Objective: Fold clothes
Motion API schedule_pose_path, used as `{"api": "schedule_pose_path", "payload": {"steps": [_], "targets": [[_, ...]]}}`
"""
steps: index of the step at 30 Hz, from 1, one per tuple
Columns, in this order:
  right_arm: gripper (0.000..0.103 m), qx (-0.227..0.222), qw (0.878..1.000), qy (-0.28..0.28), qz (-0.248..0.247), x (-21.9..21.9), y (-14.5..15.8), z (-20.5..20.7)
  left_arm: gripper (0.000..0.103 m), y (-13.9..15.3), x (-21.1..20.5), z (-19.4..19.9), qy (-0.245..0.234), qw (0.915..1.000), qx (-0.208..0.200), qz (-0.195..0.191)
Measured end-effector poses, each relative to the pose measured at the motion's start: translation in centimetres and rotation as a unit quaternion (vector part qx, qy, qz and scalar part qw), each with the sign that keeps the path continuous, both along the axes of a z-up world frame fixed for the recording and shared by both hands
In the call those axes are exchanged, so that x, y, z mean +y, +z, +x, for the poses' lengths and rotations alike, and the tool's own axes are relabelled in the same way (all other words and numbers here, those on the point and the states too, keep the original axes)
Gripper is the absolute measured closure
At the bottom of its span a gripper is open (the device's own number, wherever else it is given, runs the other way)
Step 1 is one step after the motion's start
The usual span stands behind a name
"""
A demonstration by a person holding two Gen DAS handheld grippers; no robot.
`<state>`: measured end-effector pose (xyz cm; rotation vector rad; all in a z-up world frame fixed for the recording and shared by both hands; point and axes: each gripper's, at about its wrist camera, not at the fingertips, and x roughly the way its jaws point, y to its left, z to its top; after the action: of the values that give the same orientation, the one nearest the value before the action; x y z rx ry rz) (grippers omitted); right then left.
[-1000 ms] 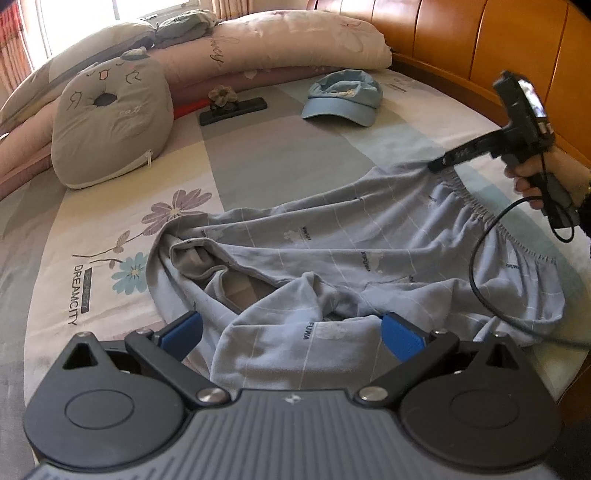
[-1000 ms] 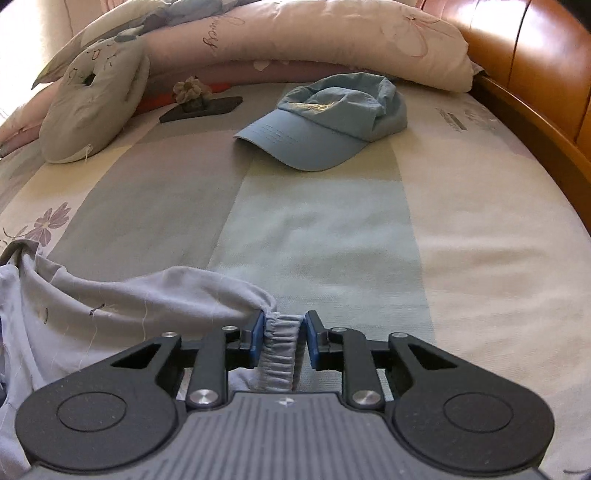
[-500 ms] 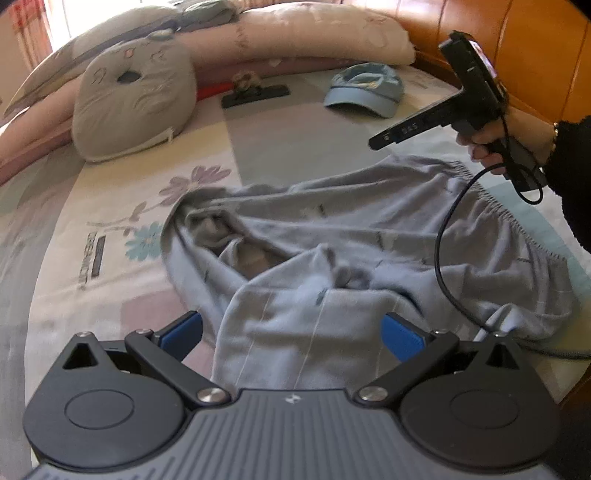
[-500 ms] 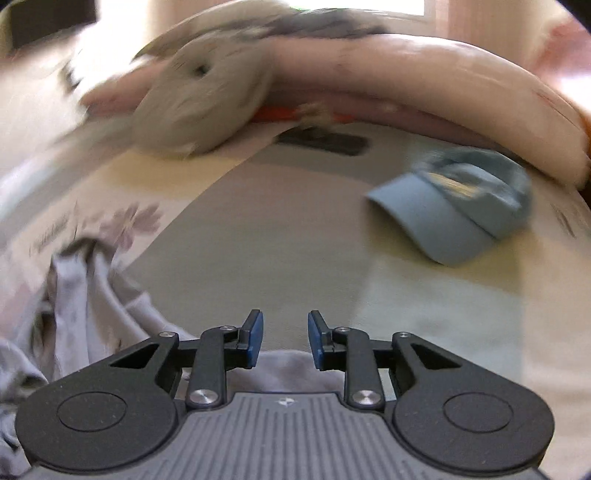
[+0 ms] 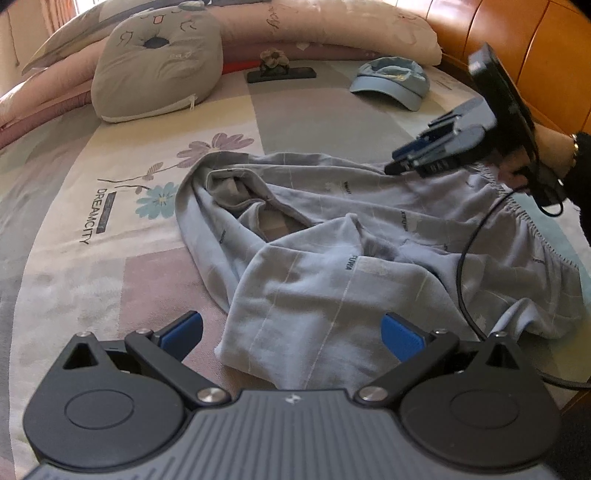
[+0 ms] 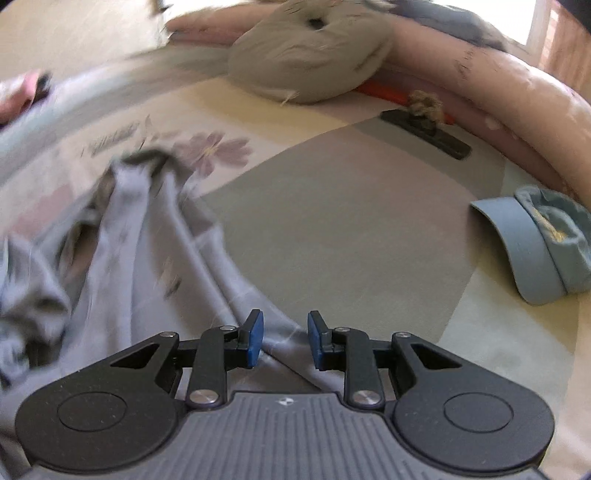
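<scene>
A light grey garment with an elastic waistband lies crumpled on the bed, one leg hem nearest me. My left gripper hangs wide open just above that hem, its blue pads either side of the cloth and not touching it. My right gripper, held by a hand at the right, hovers over the garment's far edge near the waistband. In the right wrist view the right gripper has a narrow gap between its pads. Nothing is pinched there, and the blurred garment lies beneath and to the left.
A blue cap lies beyond the garment, with a black stand bearing a small figure behind it. A grey cushion leans on pink bolsters. A wooden headboard runs along the right. The right gripper's cable trails over the garment.
The right gripper let go of the elastic waistband, rolled, and swung left over the garment's far edge. The left gripper drew slightly lower toward the leg hem, still open.
</scene>
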<state>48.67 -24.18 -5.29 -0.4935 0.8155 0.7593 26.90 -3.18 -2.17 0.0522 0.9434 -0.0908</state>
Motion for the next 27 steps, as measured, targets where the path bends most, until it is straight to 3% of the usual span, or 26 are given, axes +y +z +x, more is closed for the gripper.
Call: {"api": "schedule_pose_path", "payload": {"steps": [3,5,7,9,10,11,12,15,20,24,27], "targets": [[0.063,-0.023,0.999,0.01,-0.021,0.3,-0.4,-0.7,0.001,-0.3,0.0,0.3,-0.001,1.0,0.002,-0.003],[0.049,-0.032,0.999,0.007,-0.024,0.2,-0.4,-0.3,0.001,-0.5,-0.1,0.4,-0.007,1.0,0.003,-0.007],[0.049,-0.024,0.999,0.005,-0.022,0.1,-0.4,0.2,0.001,-0.6,-0.3,0.4,-0.014,0.9999,0.003,-0.01],[0.06,0.015,1.0,0.003,-0.003,-0.3,-0.3,1.1,0.001,-0.8,-0.3,0.3,-0.017,0.9998,0.004,-0.011],[0.08,0.043,0.999,0.002,0.012,-0.5,-0.2,1.6,0.001,-0.8,-0.3,0.4,-0.017,0.9998,0.004,-0.012],[0.093,0.054,0.998,0.005,0.021,-0.6,-0.1,1.6,0.001,-0.8,-0.2,0.4,-0.017,0.9998,0.004,-0.014],[0.094,0.062,0.998,0.008,0.029,-0.7,0.0,1.5,0.001,-0.8,-0.1,0.4,-0.015,0.9998,0.003,-0.014],[0.095,0.032,0.999,0.003,0.021,-0.4,0.3,1.1,0.001,-0.7,0.2,0.5,-0.009,0.9999,0.001,-0.013],[0.098,-0.014,0.995,-0.082,0.049,-0.7,1.0,3.6,0.001,-0.3,0.6,0.3,0.0,0.9999,-0.005,-0.01],[0.096,0.01,0.991,-0.123,0.06,-1.0,0.5,5.5,0.001,0.0,0.9,0.0,0.004,0.9999,-0.009,-0.006],[0.092,-0.011,0.99,-0.115,0.081,-1.0,1.9,4.3,0.001,0.0,1.5,0.0,0.015,0.9998,-0.012,-0.008]]}}
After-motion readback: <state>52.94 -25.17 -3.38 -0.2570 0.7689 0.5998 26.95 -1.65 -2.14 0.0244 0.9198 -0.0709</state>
